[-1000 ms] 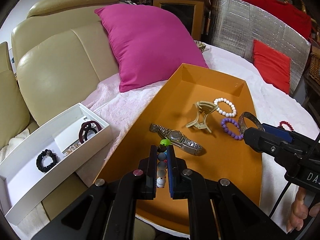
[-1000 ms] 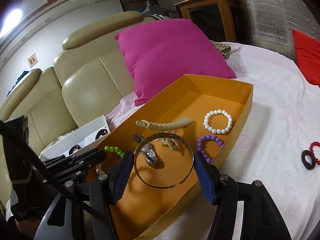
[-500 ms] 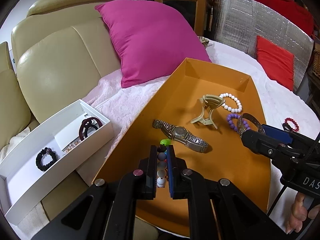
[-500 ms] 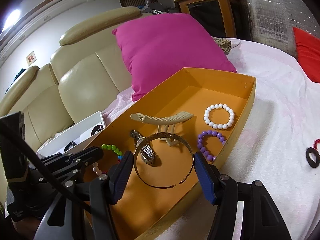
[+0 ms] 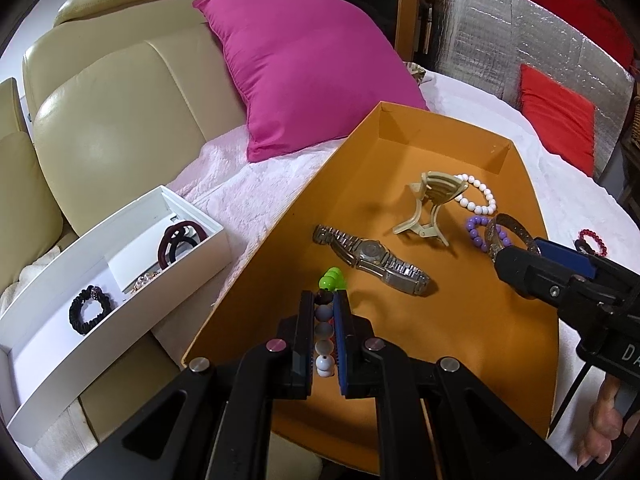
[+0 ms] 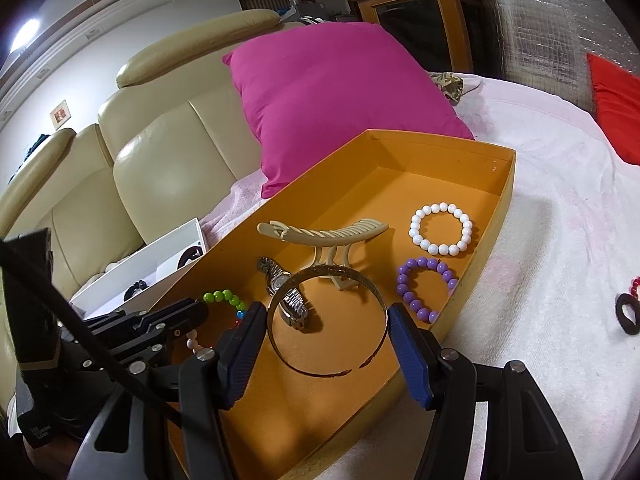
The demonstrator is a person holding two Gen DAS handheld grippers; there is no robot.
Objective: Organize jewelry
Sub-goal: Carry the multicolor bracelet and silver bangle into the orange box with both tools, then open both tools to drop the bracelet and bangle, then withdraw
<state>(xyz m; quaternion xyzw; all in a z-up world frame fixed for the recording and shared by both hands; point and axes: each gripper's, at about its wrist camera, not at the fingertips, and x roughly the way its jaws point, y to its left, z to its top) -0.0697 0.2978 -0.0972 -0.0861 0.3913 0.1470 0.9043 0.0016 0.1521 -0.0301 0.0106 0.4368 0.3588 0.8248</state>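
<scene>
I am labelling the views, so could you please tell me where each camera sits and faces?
Left wrist: on the left gripper, angled down at the orange tray; jaws shut on a bead bracelet.
Right wrist: on the right gripper, facing the same tray; jaws hold a metal bangle.
Shared: tray, watch, pink pillow.

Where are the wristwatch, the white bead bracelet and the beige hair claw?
wristwatch (image 5: 370, 249), left wrist view, on its dial.
white bead bracelet (image 6: 416, 224), right wrist view, on a left-side bead.
beige hair claw (image 6: 324, 235), right wrist view, on its toothed top.

Magenta pillow (image 5: 308, 68) against cream leather sofa (image 5: 120, 112); red cushion (image 5: 556, 116) beyond.
</scene>
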